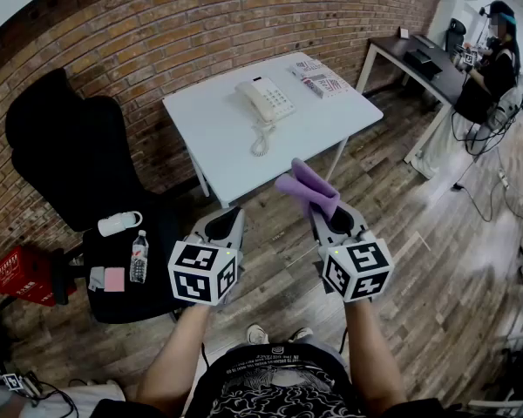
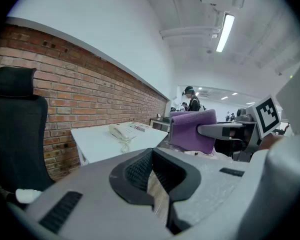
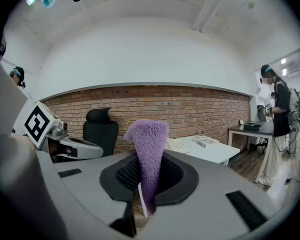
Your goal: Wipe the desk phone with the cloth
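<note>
The cream desk phone (image 1: pixel 263 100) lies on a white table (image 1: pixel 235 155) ahead of me, its coiled cord trailing toward the near edge. My right gripper (image 1: pixel 321 209) is shut on a purple cloth (image 1: pixel 307 187), held in the air short of the table's near edge. In the right gripper view the cloth (image 3: pixel 149 149) stands up between the jaws and partly hides the phone (image 3: pixel 182 145). My left gripper (image 1: pixel 228 225) is beside it, shut with nothing in it. The left gripper view shows the phone (image 2: pixel 121 130) and the cloth (image 2: pixel 192 129).
Printed booklets (image 1: pixel 319 78) lie at the table's far right corner. A black office chair (image 1: pixel 70 146) stands to the left, with a water bottle (image 1: pixel 139 257) and a white case (image 1: pixel 119 224) on its seat. A red crate (image 1: pixel 22 274) sits further left. A person (image 1: pixel 497 59) stands at a dark desk (image 1: pixel 427 59).
</note>
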Available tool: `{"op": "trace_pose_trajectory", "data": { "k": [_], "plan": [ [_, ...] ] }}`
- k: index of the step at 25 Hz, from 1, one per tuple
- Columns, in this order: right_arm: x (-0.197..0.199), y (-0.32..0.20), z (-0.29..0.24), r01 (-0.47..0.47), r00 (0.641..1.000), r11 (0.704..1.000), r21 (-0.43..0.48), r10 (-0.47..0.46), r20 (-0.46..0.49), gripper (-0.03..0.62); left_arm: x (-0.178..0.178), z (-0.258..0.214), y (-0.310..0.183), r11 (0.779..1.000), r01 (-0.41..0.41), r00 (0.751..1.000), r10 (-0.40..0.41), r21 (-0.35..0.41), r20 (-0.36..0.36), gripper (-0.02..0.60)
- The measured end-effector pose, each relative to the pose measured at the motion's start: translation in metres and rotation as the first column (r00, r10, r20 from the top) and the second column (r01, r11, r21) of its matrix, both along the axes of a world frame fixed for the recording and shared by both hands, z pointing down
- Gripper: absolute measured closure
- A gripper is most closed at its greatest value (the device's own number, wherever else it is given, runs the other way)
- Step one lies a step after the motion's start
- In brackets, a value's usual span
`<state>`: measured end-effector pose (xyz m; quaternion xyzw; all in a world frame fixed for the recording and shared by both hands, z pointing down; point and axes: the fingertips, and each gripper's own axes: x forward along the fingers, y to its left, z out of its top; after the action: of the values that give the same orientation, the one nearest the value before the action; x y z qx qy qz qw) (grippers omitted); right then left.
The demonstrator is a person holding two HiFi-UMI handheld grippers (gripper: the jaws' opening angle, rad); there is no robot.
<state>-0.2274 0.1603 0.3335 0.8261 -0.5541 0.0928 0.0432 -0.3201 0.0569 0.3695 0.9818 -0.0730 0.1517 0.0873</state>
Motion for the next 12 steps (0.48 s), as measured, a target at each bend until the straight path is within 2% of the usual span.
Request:
{"op": "trace_pose_trajectory", "data": {
  "k": [12],
  "plan": [
    [0.017, -0.009, 0.008, -0.034, 0.999, 0.999, -0.001, 0.034, 0.014, 0.548, 0.016, 0.008, -0.015, 1.000, -0.006, 1.000, 0.006, -0.014, 0.003, 0.575]
  ]
}}
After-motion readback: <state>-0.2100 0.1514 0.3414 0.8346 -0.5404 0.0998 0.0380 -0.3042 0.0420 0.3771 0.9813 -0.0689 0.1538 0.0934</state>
